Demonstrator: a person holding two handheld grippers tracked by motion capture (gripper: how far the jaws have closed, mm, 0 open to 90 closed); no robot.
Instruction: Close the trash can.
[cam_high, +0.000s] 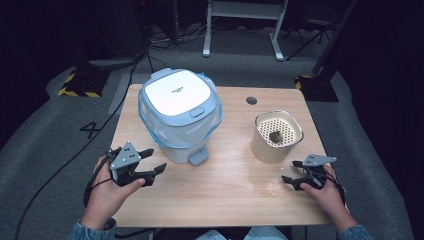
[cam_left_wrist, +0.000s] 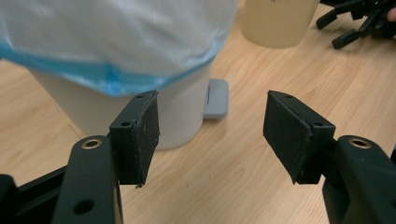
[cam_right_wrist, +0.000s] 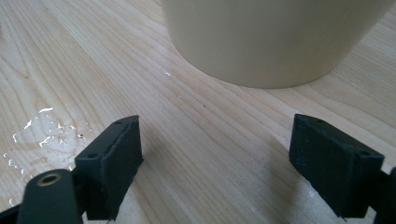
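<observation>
On the tabletop (cam_high: 220, 190), the pedal bin (cam_high: 179, 115) stands just beyond the left hand-held gripper (cam_high: 150, 161); the cup (cam_high: 276, 136) stands just beyond the right hand-held gripper (cam_high: 292, 172).

Left gripper (cam_left_wrist: 212, 135) low over wooden table (cam_left_wrist: 243, 158), jaws wide apart, nothing between. Pedal bin (cam_left_wrist: 140, 107) with blue-edged liner (cam_left_wrist: 112, 37) at 11 o'clock, grey pedal (cam_left_wrist: 217, 98) at 12. Beige container (cam_left_wrist: 278, 21) and right gripper (cam_left_wrist: 359, 21) at 1 o'clock.

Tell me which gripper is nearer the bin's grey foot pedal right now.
Left. The left gripper sits just left of the foot pedal, jaws open and pointing toward it. The right gripper is well off to the pedal's right, in front of the cream container.
</observation>
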